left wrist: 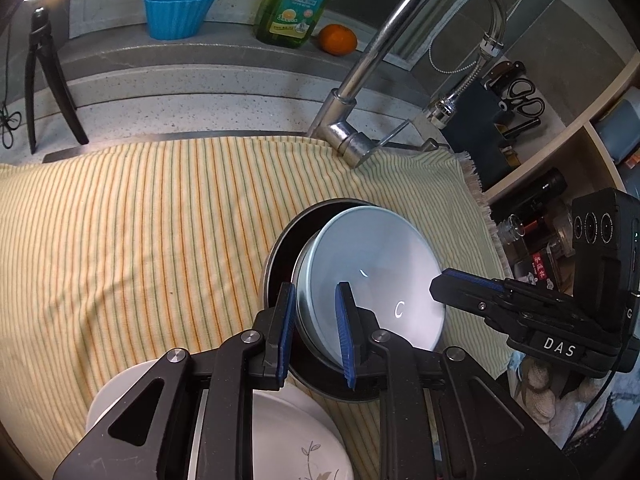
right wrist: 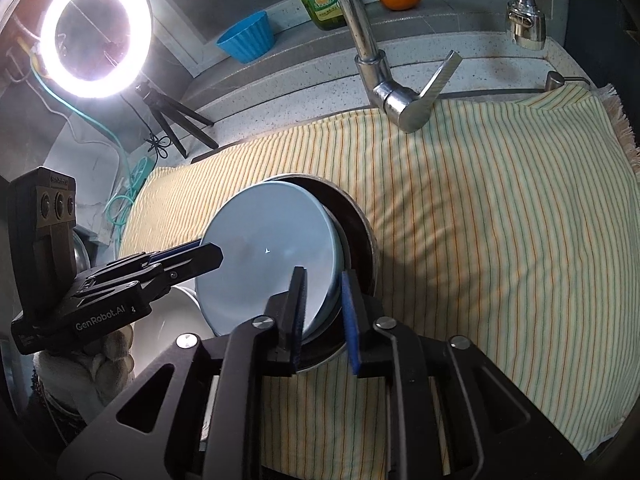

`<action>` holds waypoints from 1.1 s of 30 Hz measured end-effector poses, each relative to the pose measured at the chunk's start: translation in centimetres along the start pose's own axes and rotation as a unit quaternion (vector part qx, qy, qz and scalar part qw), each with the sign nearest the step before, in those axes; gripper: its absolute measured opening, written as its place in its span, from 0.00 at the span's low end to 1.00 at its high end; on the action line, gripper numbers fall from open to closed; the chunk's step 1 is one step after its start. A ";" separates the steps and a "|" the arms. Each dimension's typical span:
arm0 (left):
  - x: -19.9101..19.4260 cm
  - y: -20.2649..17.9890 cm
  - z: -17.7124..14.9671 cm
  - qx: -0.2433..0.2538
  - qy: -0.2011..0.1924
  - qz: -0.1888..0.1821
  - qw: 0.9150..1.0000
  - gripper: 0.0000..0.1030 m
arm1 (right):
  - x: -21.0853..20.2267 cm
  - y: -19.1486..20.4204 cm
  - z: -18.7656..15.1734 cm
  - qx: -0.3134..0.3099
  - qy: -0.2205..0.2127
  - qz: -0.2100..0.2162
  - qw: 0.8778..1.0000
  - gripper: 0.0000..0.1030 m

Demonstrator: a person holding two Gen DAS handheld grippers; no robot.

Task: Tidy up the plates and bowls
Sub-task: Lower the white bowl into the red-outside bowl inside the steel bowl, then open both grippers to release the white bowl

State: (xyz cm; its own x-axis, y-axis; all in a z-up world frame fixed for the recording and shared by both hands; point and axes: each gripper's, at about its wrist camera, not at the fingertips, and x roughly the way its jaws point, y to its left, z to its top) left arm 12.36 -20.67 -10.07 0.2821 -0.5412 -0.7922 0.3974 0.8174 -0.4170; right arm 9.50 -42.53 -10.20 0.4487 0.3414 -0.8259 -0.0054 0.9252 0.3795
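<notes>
A light blue bowl (left wrist: 372, 264) leans tilted inside a dark bowl (left wrist: 280, 248) on the striped cloth. My left gripper (left wrist: 315, 292) is shut on the blue bowl's near-left rim, one pad inside the bowl and one outside. In the right wrist view the blue bowl (right wrist: 268, 256) rests in the dark bowl (right wrist: 358, 220), and my right gripper (right wrist: 322, 276) straddles the blue bowl's right rim with its pads slightly apart from it. The right gripper (left wrist: 438, 286) reaches in from the right. The left gripper (right wrist: 214, 252) comes in from the left. White plates (left wrist: 280, 420) lie under the left gripper.
A yellow striped cloth (left wrist: 140, 220) covers the counter. A chrome faucet (left wrist: 400, 40) arches over its back edge. On the ledge behind stand a blue cup (left wrist: 178, 14), a green bottle (left wrist: 296, 4) and an orange (left wrist: 338, 39). A ring light (right wrist: 96, 36) stands at the left.
</notes>
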 end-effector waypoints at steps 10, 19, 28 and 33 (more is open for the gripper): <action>-1.5 2.2 0.1 -0.024 -0.017 0.008 1.000 0.18 | -1.4 -0.7 -0.1 0.013 -0.024 0.000 1.000 0.40; -1.8 4.2 -0.9 -0.042 -0.010 0.028 0.999 0.46 | -2.3 -2.7 -0.9 0.042 -0.038 -0.013 0.998 0.66; -2.2 3.9 -1.4 -0.019 -0.012 0.062 0.998 0.46 | -2.9 -4.3 -1.8 0.059 -0.051 -0.043 0.996 0.81; -2.7 3.1 -1.5 0.000 -0.026 0.077 0.997 0.46 | -3.0 -4.5 -2.1 0.063 -0.052 -0.042 0.996 0.81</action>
State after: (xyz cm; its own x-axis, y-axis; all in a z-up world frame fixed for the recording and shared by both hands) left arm 11.57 -16.34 -9.88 0.3842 -0.4192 -0.8226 0.3458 0.8914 -0.2928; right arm 6.26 -47.36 -10.27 0.5331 0.2389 -0.8116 0.1459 0.9190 0.3663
